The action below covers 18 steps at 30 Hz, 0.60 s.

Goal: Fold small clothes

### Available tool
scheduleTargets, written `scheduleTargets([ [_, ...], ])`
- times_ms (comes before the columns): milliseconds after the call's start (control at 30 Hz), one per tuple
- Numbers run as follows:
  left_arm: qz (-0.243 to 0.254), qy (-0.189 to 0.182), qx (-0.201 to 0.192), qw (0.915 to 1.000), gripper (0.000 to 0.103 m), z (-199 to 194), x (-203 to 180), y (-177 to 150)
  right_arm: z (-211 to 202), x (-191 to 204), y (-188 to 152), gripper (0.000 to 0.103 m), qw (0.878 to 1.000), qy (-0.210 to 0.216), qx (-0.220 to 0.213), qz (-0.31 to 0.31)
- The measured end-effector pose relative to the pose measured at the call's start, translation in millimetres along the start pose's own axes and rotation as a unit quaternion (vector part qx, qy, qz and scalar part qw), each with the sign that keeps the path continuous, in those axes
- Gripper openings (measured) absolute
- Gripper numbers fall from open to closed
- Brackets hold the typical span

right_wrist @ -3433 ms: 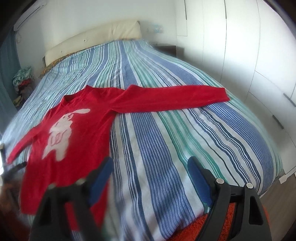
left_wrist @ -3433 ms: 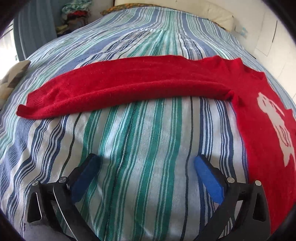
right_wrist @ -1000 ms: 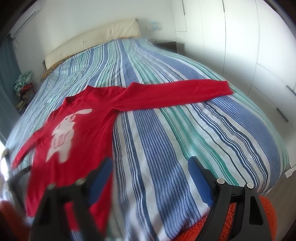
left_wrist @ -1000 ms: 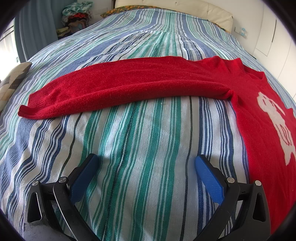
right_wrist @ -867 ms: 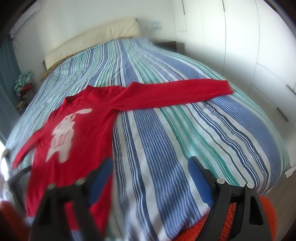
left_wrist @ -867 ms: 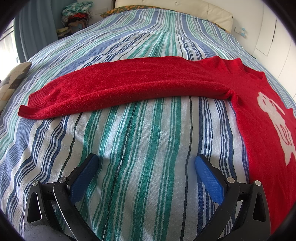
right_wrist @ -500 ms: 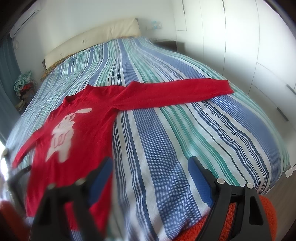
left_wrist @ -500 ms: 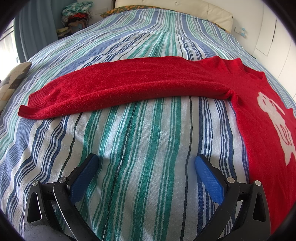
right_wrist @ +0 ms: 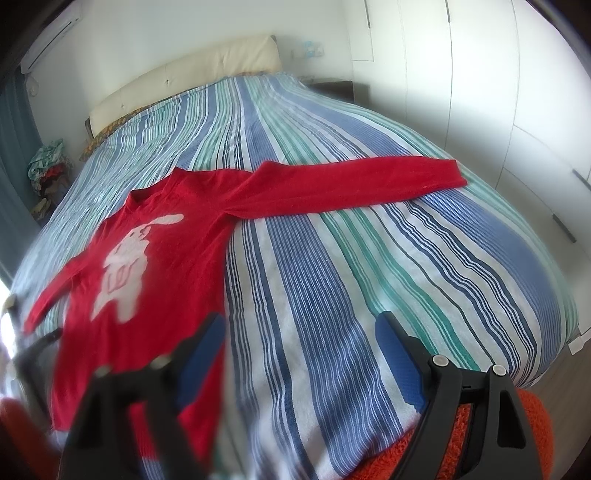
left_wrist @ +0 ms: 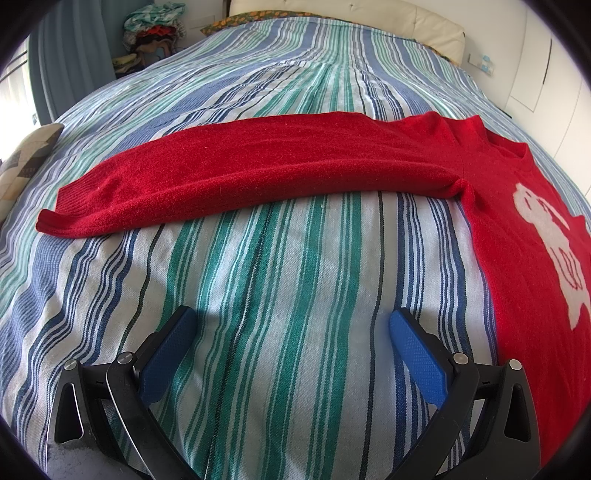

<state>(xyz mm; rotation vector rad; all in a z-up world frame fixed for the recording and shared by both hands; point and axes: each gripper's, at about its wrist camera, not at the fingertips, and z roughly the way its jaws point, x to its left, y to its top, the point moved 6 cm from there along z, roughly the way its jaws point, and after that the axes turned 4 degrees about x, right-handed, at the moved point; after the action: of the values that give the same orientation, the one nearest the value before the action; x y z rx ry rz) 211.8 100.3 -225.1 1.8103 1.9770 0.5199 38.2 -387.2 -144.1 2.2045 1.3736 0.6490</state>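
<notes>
Left gripper [left_wrist: 291, 332] jaws wide apart, nothing btwn them, blue pads over bare striped bedspread [left_wrist: 280, 258]; right gripper [right_wrist: 299, 339] likewise wide open & empty, its left finger blurred in the right wrist view. Red sweater [right_wrist: 177, 236] lies flat, front up, white rabbit motif [right_wrist: 125, 266] showing, on the bed; body sits toward the near edge, just beside the right gripper's left finger; both sleeves spread out sideways. One sleeve [left_wrist: 258, 173] runs across the view ahead of the left gripper, cuff near the bed's side edge, a clear strip of bedspread btwn pads & sleeve. Other sleeve [right_wrist: 351, 184] reaches toward the wardrobe-side edge; open bedspread in front of the right gripper. Beyond the sweater: much free bed up to the cream headboard [right_wrist: 184, 74]; white wardrobe doors [right_wrist: 480, 92] close along one side; clothes pile [left_wrist: 155, 29] in the far corner; orange rug [right_wrist: 461, 435] at the foot.
</notes>
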Motion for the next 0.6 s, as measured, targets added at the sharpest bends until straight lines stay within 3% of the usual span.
scheduleTargets([
  [600,0.0,0.0,0.0,1.0,0.103,-0.2,0.1,0.1,1.1,0.0,-1.2,0.083,1.0,0.0,0.003,0.0],
])
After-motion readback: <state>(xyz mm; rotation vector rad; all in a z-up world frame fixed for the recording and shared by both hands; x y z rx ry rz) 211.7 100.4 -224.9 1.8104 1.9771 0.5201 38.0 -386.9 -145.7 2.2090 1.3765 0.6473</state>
